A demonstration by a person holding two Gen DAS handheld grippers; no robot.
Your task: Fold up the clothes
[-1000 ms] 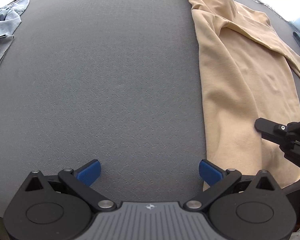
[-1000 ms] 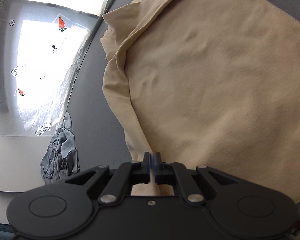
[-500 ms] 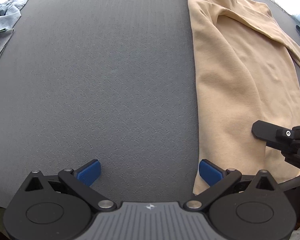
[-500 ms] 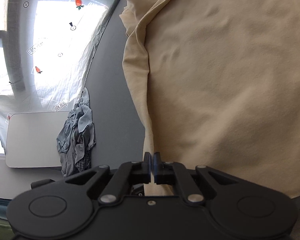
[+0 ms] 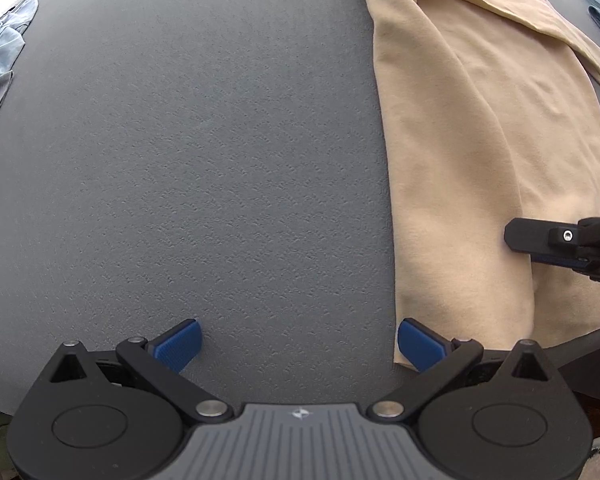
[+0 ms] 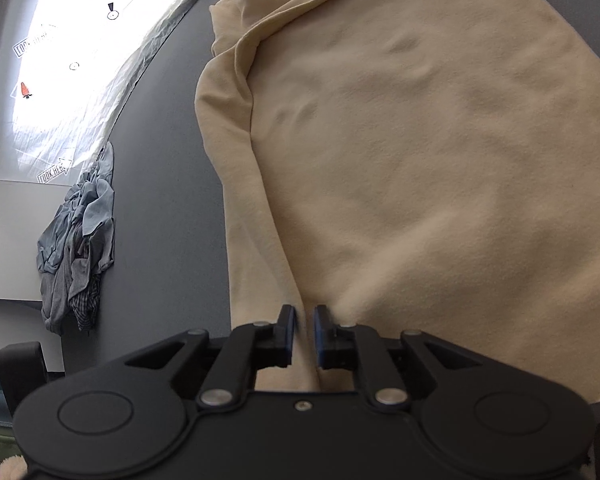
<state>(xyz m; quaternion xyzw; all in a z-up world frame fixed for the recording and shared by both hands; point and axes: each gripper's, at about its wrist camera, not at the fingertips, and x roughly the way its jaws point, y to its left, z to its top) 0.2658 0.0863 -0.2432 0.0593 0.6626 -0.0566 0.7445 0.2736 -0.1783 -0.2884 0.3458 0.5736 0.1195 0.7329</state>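
Soft matt beige cloth garment [image 5: 480, 152] lies on a rough, pebbled grey tabletop [image 5: 188, 168].

Left tool [image 5: 299, 343] spread wide; right tool [image 6: 305, 334] opening

Tan garment [image 5: 480, 152], dark grey table [image 5: 204, 152]

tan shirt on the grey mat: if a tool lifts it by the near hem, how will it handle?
The tan knit shirt probably goes floppy: it lies in soft ripples, one side edge doubled over.

Likely light, hanging from the pinch point.

It may drag rather than slide: the textured grey mat looks grippy. The right tool is opening, with a fabric ridge between its jaws.
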